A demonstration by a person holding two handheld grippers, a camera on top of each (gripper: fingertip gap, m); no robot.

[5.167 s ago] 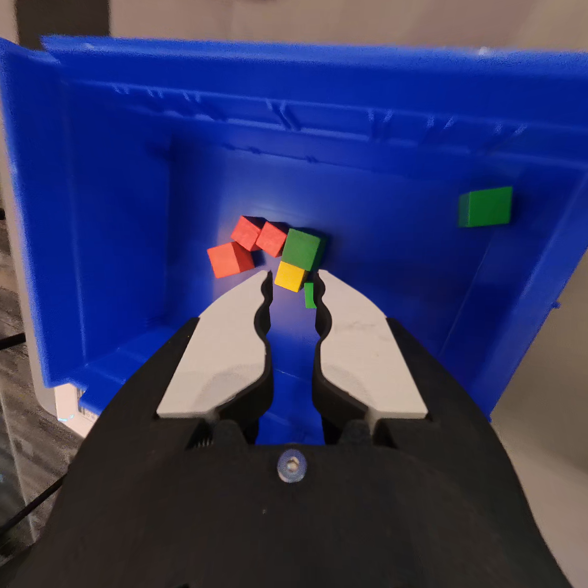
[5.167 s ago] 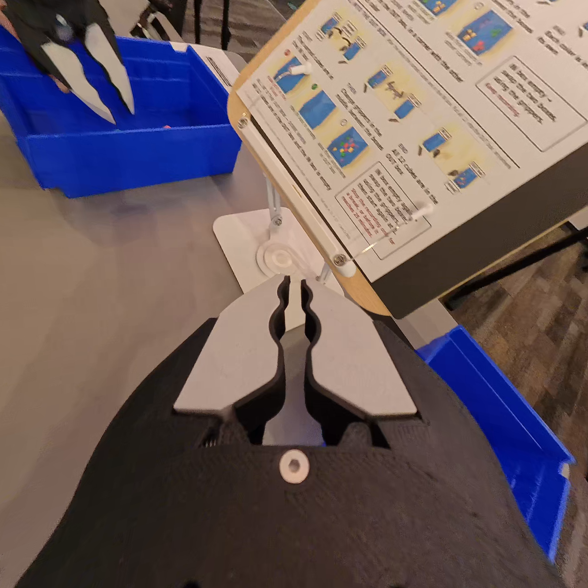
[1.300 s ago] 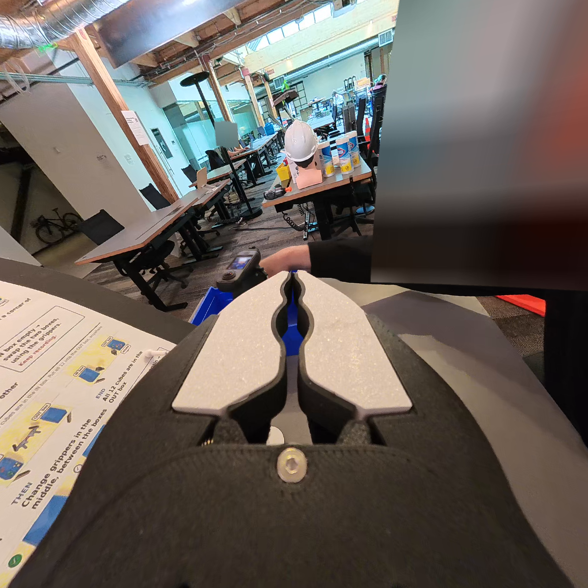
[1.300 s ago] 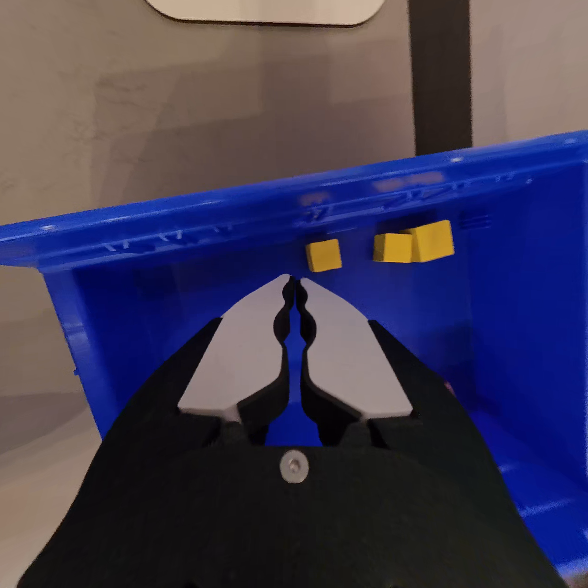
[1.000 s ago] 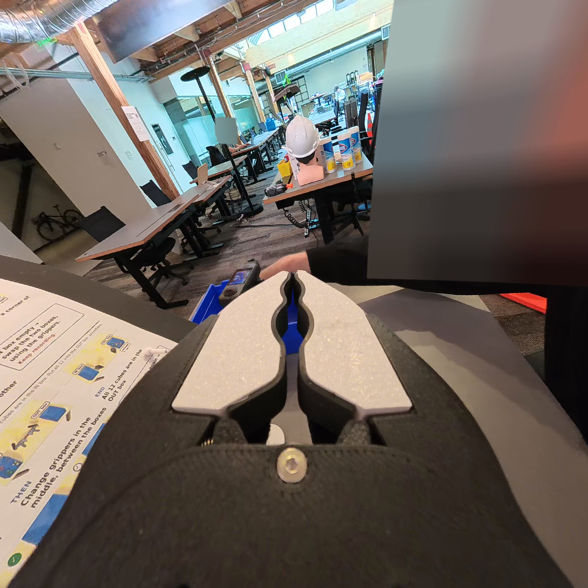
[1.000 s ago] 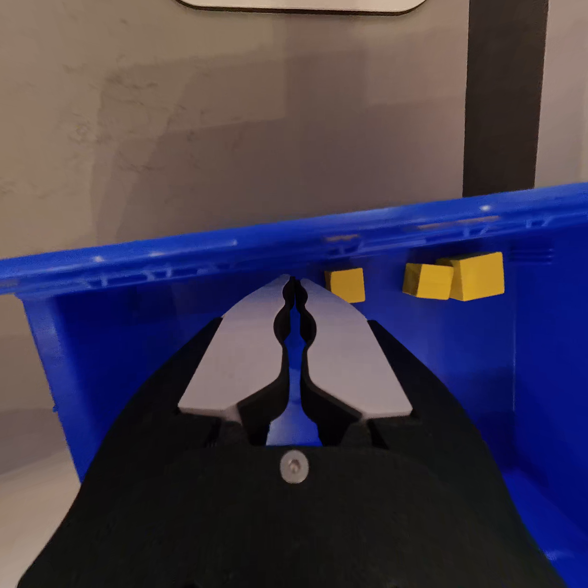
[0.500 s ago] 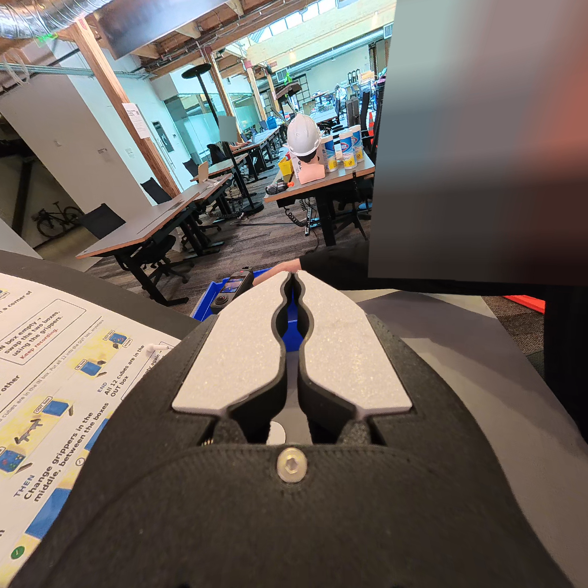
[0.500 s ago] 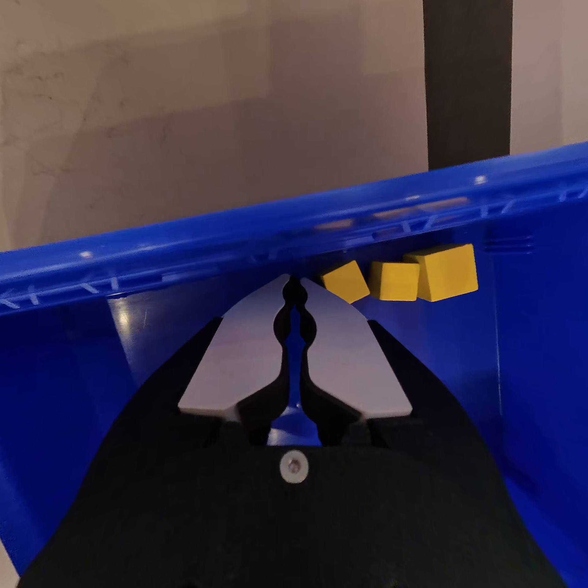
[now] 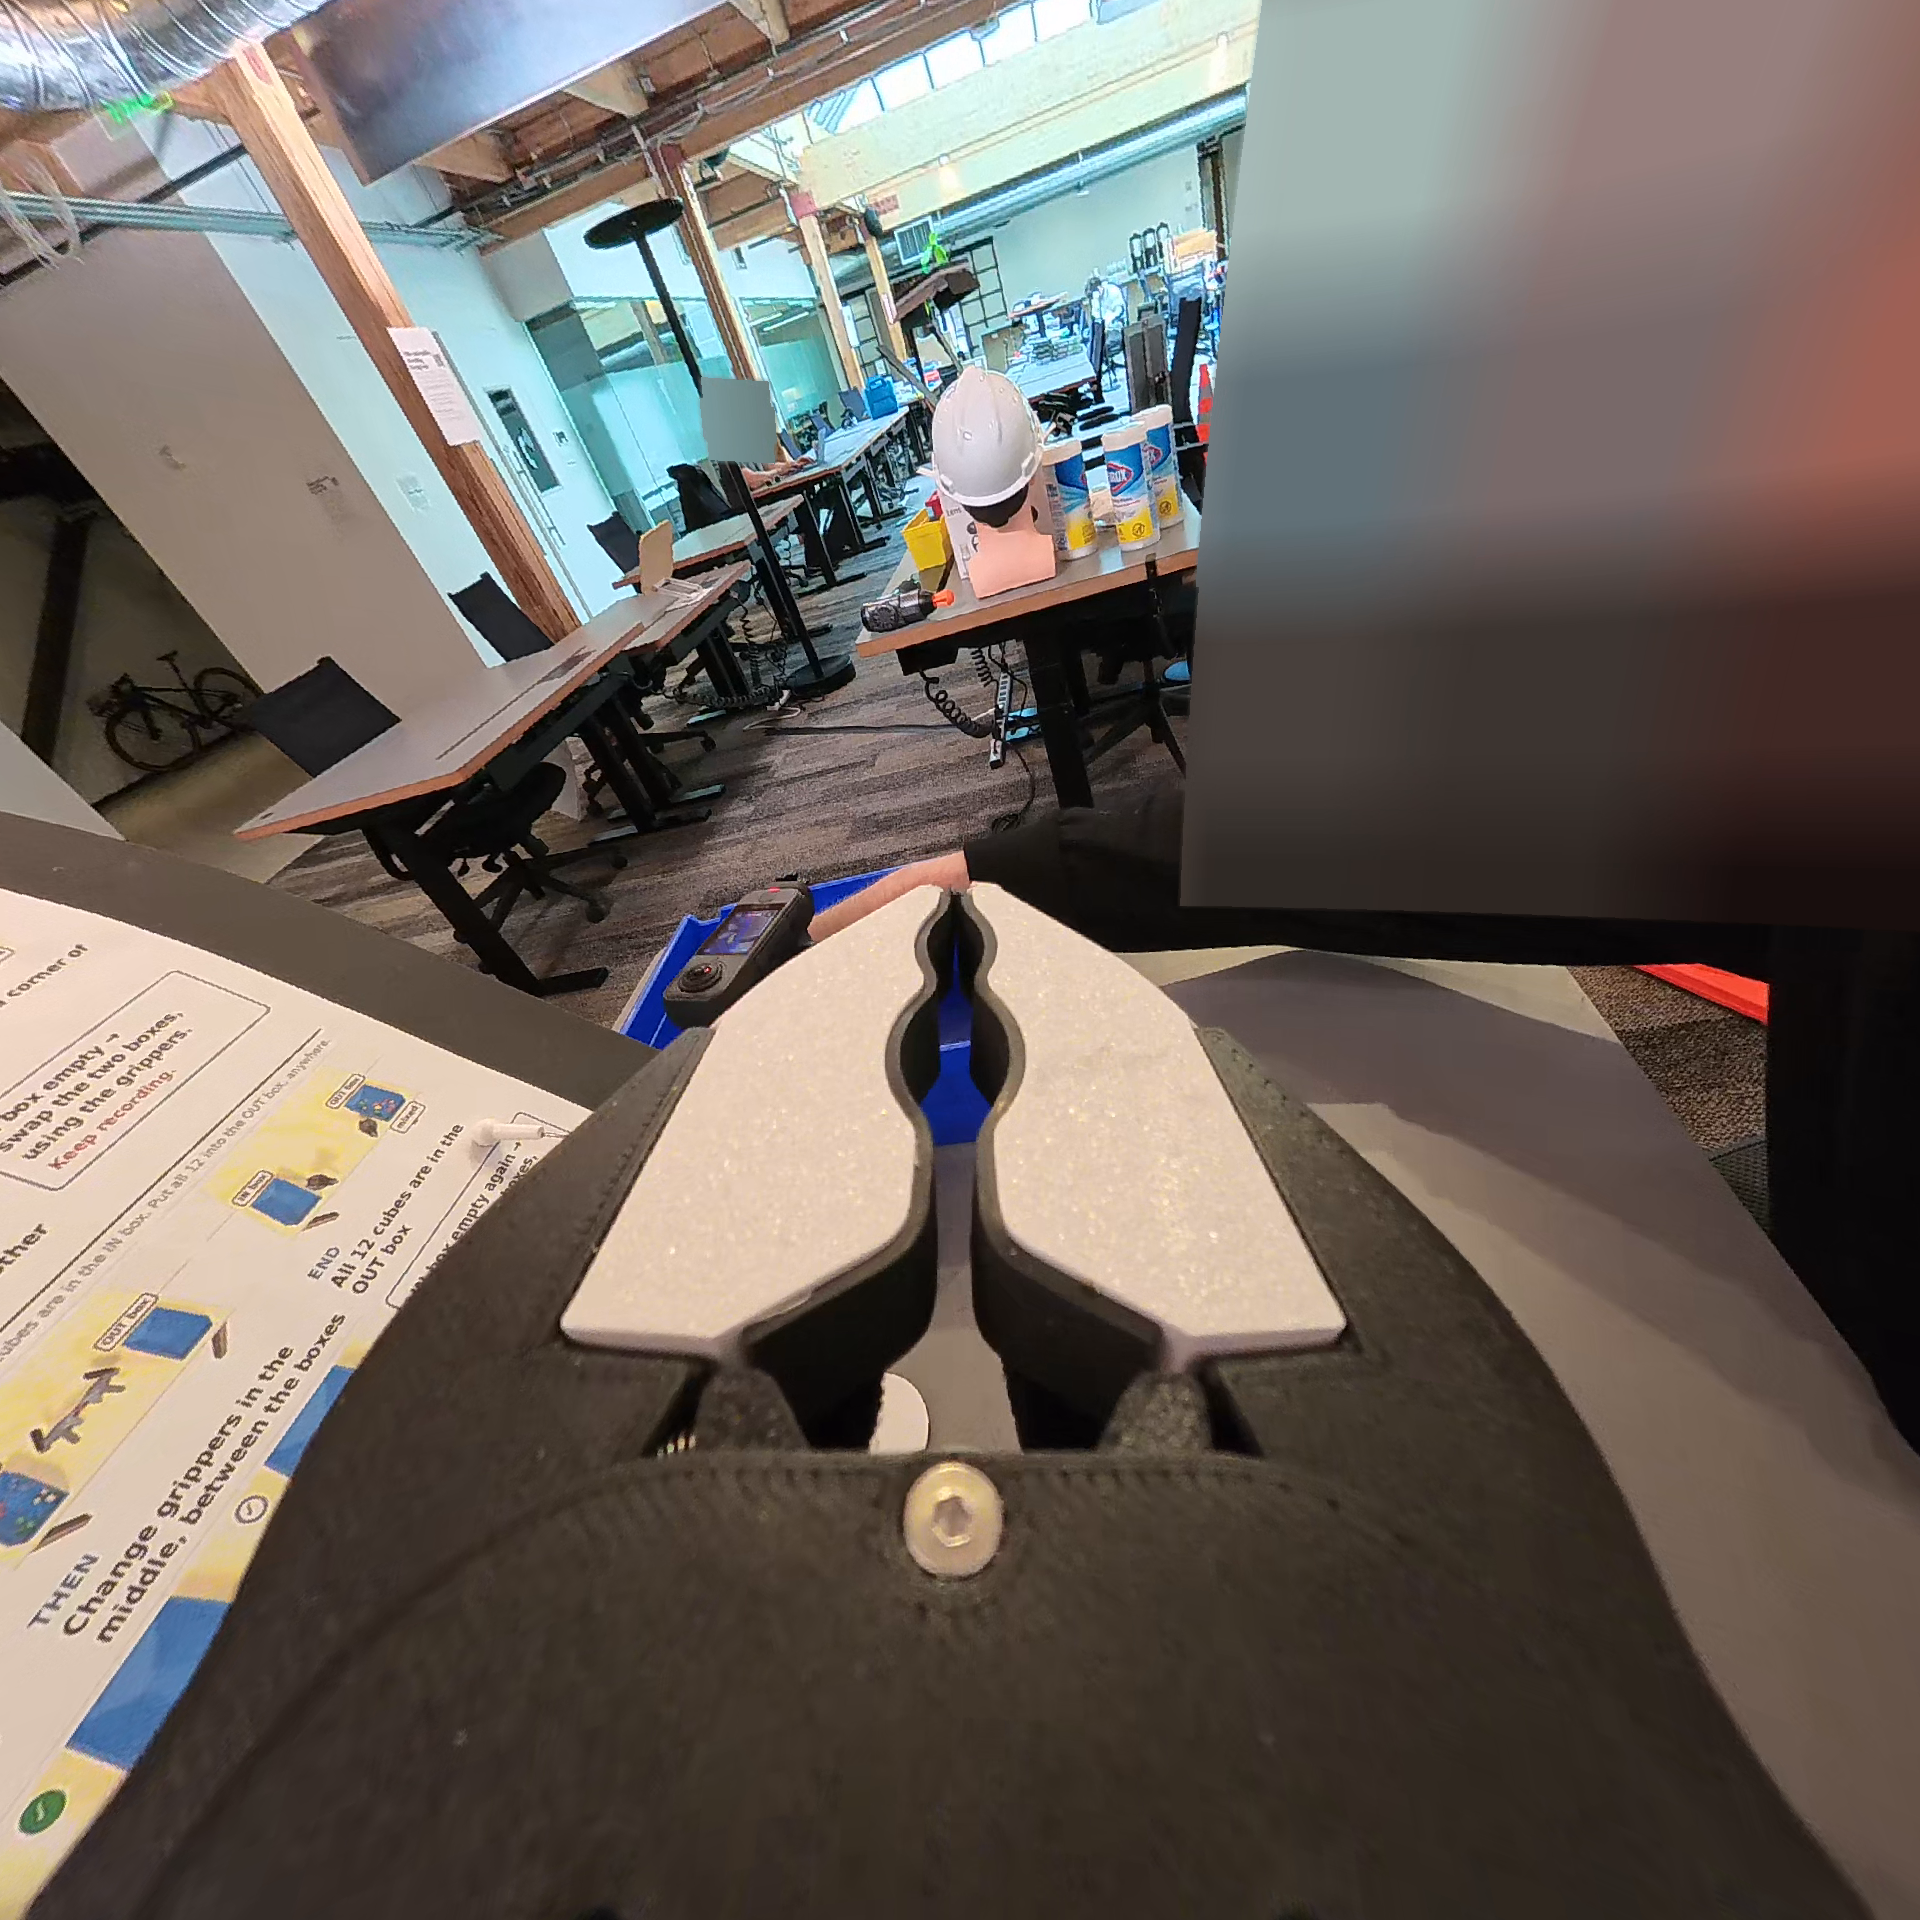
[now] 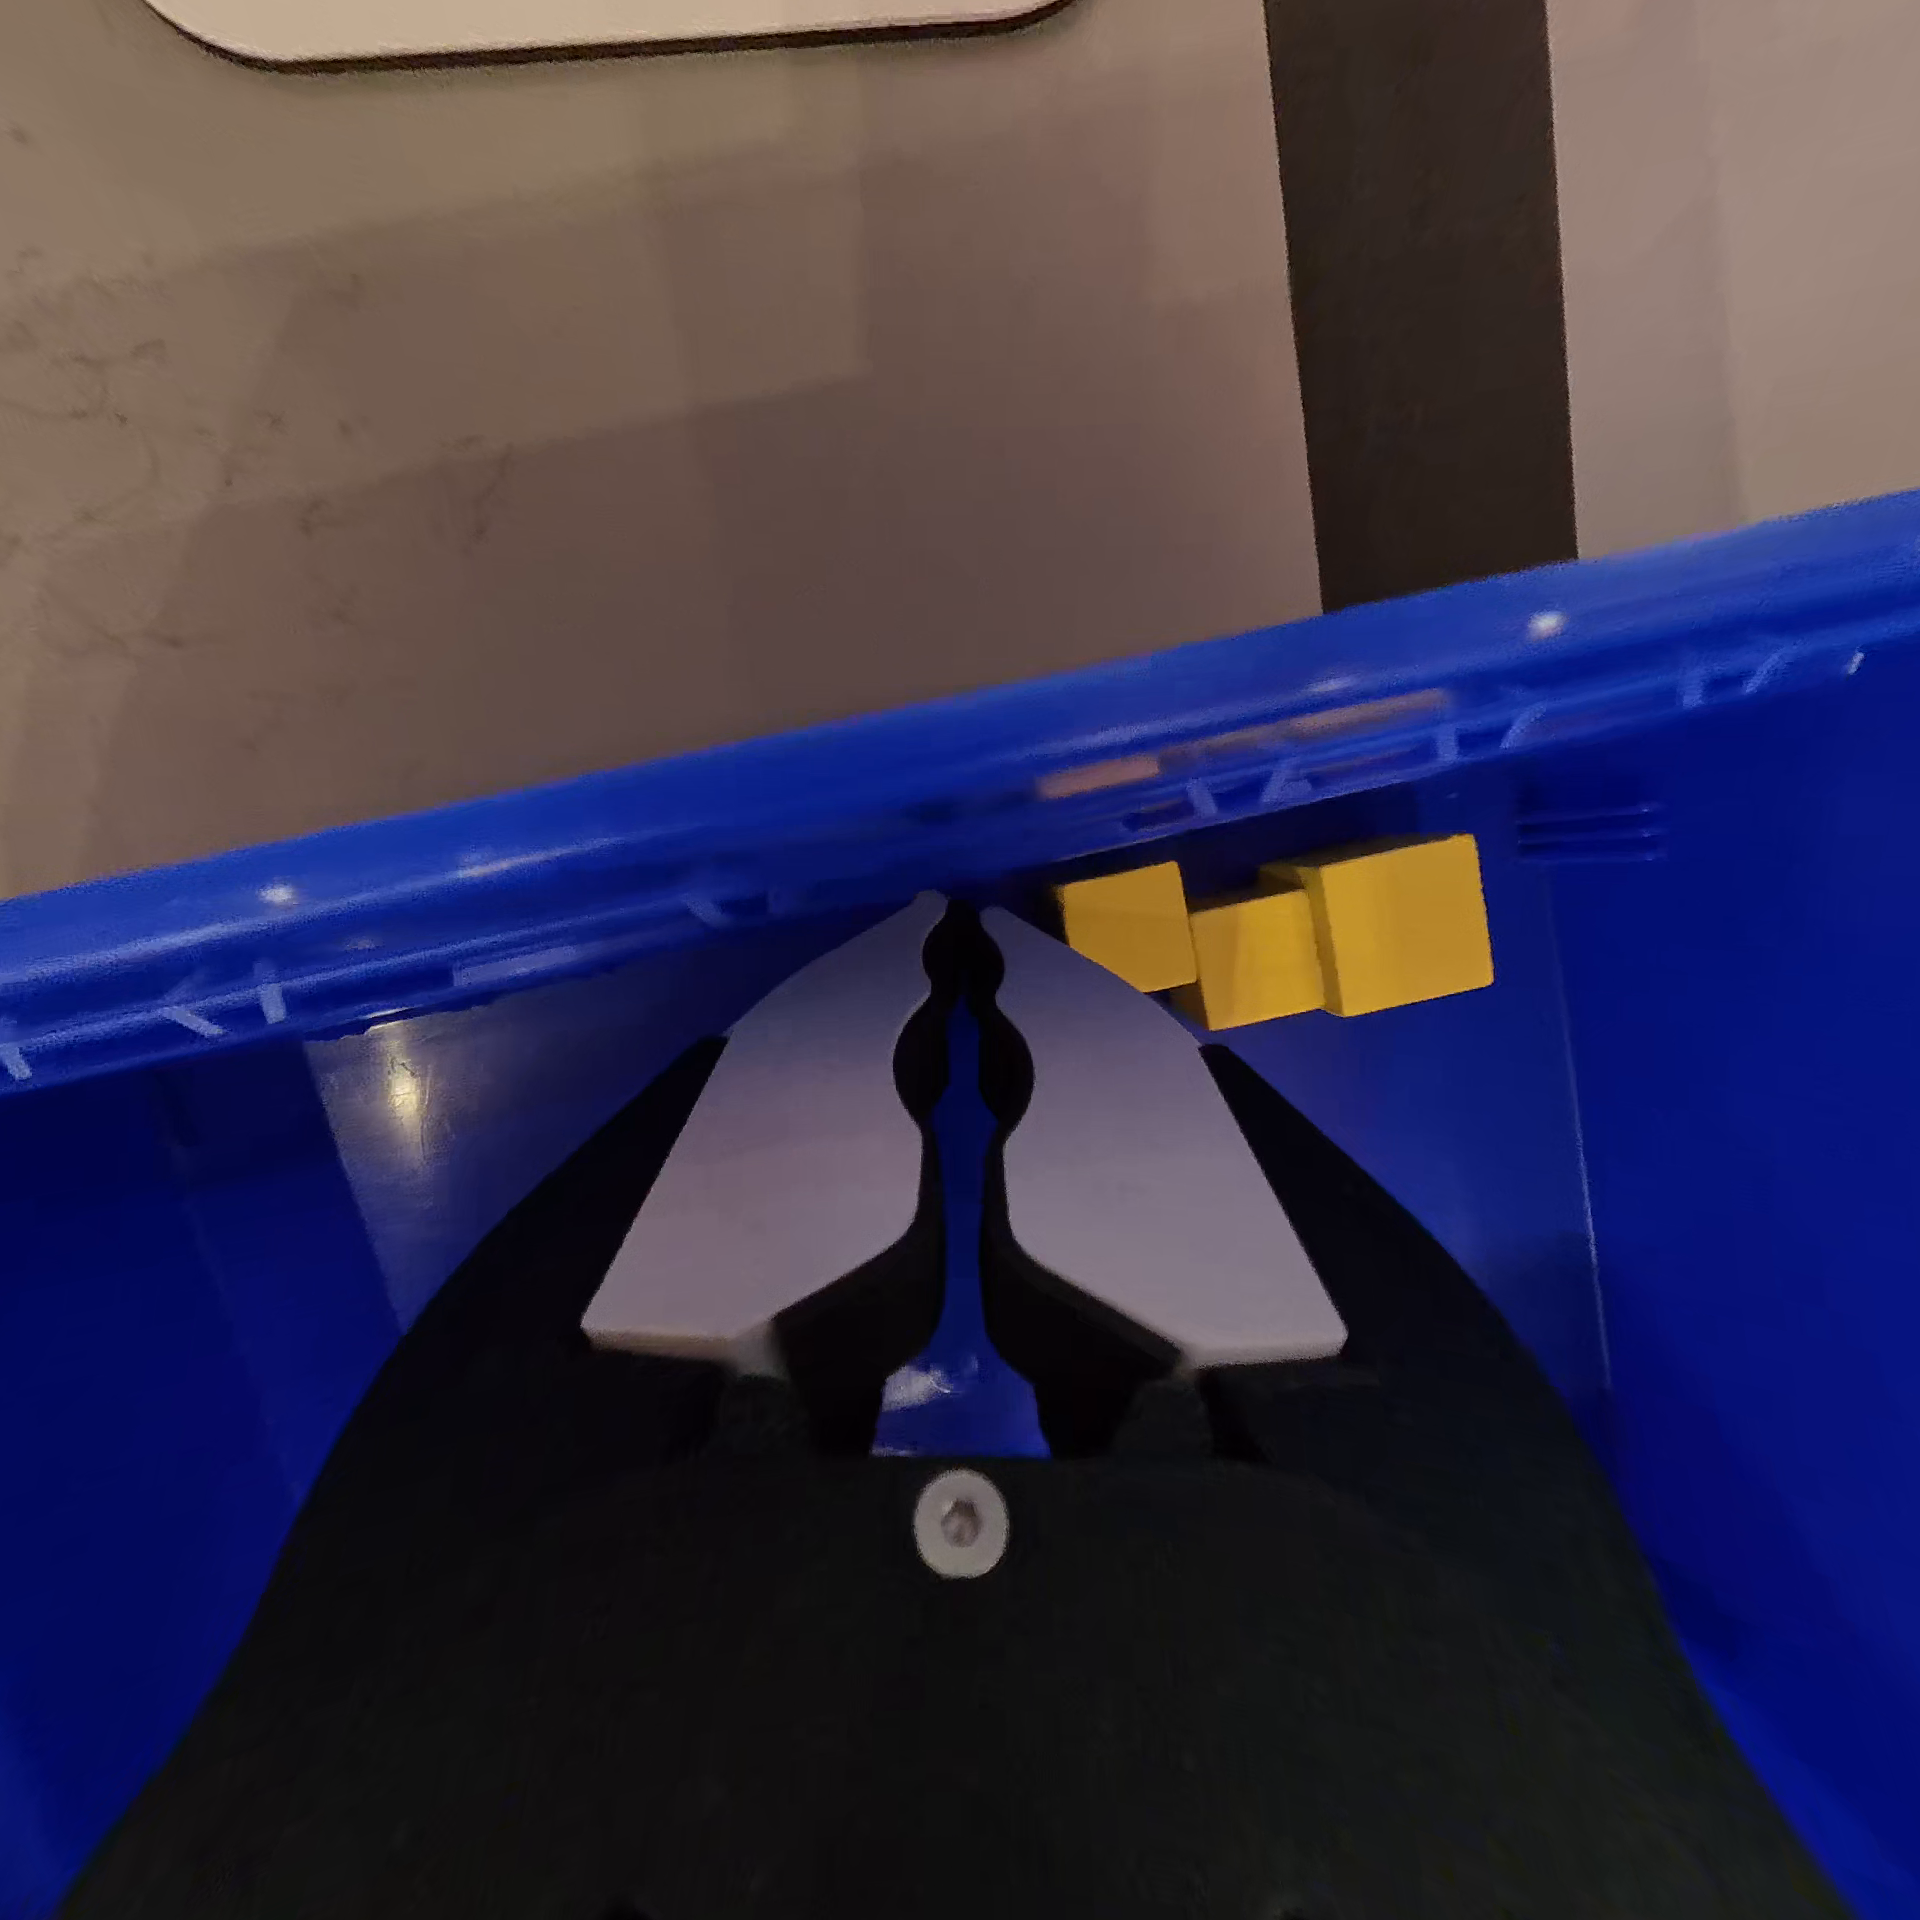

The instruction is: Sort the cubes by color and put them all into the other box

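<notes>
In the right wrist view my right gripper (image 10: 961, 914) is shut and empty, low inside a blue box (image 10: 623, 831), its tips at the far wall. Three yellow cubes sit in a row against that wall near the right corner: the left cube (image 10: 1127, 920) is beside my right fingertip, then the middle cube (image 10: 1252, 961) and the right cube (image 10: 1403, 925), all touching. In the left wrist view my left gripper (image 9: 958, 899) is shut and empty above the table. The blue box (image 9: 665, 982) shows partly behind its fingers, with the right gripper's camera (image 9: 738, 945) and a hand in it.
A slanted instruction board (image 9: 156, 1195) stands to the left of the left gripper. Beyond the box lie the grey table (image 10: 520, 416), a black post (image 10: 1423, 312) and the white base plate (image 10: 623, 26). Office desks stand far off. The grippers' ends are close to 45 cm from one another.
My shut right gripper went lower into the box and pushed the left yellow cube right against the other two. My left gripper left the other box earlier and has since held nearly still.
</notes>
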